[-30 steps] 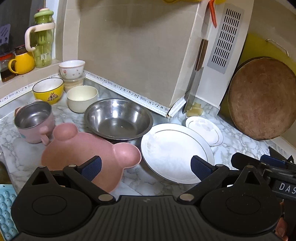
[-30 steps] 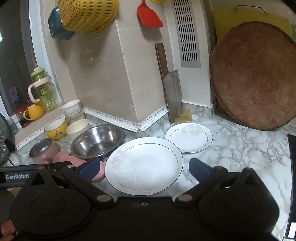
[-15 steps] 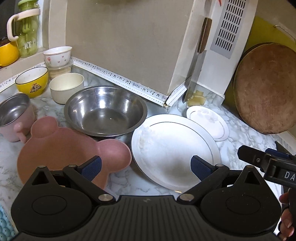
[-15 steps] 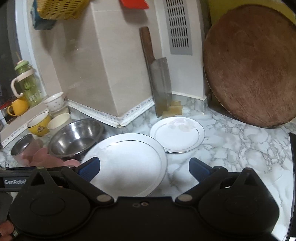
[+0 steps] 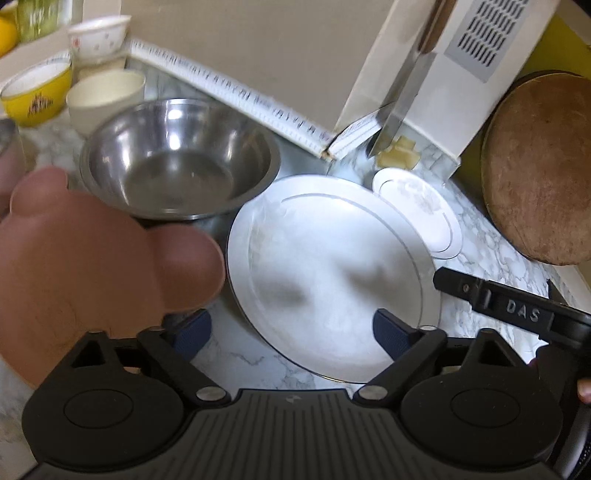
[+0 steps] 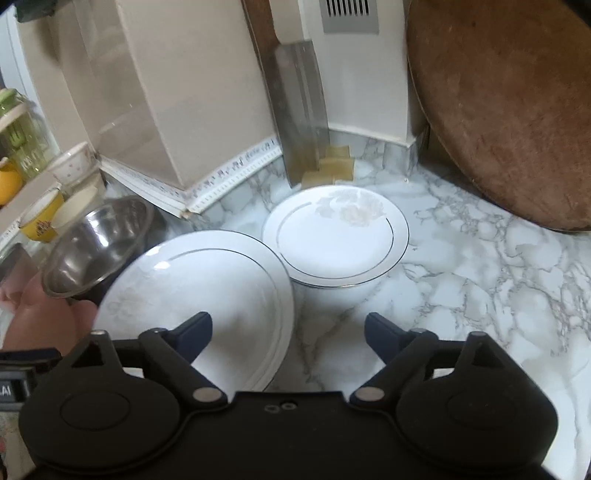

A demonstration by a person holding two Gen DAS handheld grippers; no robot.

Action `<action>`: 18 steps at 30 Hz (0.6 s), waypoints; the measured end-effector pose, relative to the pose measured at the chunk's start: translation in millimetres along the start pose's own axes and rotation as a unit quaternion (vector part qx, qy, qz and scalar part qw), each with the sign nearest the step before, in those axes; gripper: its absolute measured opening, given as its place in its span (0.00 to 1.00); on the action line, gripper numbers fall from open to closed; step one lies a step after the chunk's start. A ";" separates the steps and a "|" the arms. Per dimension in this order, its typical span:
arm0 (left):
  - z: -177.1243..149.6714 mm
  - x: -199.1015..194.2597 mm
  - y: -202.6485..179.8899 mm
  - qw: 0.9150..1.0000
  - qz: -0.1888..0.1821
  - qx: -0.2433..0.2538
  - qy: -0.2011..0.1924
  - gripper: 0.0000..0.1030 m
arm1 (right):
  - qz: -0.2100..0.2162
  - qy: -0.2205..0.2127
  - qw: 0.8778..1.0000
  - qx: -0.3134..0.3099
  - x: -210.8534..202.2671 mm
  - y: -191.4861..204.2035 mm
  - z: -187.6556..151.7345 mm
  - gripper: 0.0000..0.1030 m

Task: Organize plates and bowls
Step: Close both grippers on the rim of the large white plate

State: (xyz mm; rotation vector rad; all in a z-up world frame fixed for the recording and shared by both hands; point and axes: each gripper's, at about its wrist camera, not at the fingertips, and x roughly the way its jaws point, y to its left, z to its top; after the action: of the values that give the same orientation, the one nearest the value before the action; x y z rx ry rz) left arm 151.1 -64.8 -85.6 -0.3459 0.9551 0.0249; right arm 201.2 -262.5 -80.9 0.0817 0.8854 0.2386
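Note:
A large white plate [image 5: 332, 266] [image 6: 192, 291] lies on the marble counter, with a small white plate [image 5: 421, 206] [image 6: 336, 236] just behind it. Left of them stand a steel bowl [image 5: 177, 158] [image 6: 99, 243] and a pink bear-shaped dish [image 5: 92, 258]. My left gripper [image 5: 291, 328] hovers low over the big plate's near edge, its jaws closing but still wide, nothing between them. My right gripper [image 6: 288, 332] hangs over the big plate's right rim and bare counter, jaws also closing, pads touching nothing.
A yellow bowl [image 5: 37, 92], a cream bowl [image 5: 107, 96] and a floral bowl [image 5: 98, 35] stand at the back left. A cleaver [image 6: 299, 114] leans on the wall behind the small plate. A round wooden board [image 6: 506, 107] leans at the right.
Both grippers have come down and forward toward the plates, which now look larger. Both pairs of jaws have narrowed a little. The dishes have not moved.

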 end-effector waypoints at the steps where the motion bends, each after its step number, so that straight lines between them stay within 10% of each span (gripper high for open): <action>1: -0.4 2.6 0.9 1.000 0.004 -0.004 0.003 0.84 | 0.000 0.006 1.000 0.003 4.6 -2.4 1.3 0.79; 18: -0.1 30.8 13.3 0.999 0.015 -0.038 0.036 0.38 | 0.042 0.062 0.996 0.038 45.9 -11.6 9.8 0.33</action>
State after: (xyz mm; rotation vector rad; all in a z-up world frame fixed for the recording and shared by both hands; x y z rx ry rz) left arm 166.7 -56.3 -114.1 -0.4043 1.0332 0.0757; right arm 238.7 -262.5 -111.4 0.1757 1.0166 0.2916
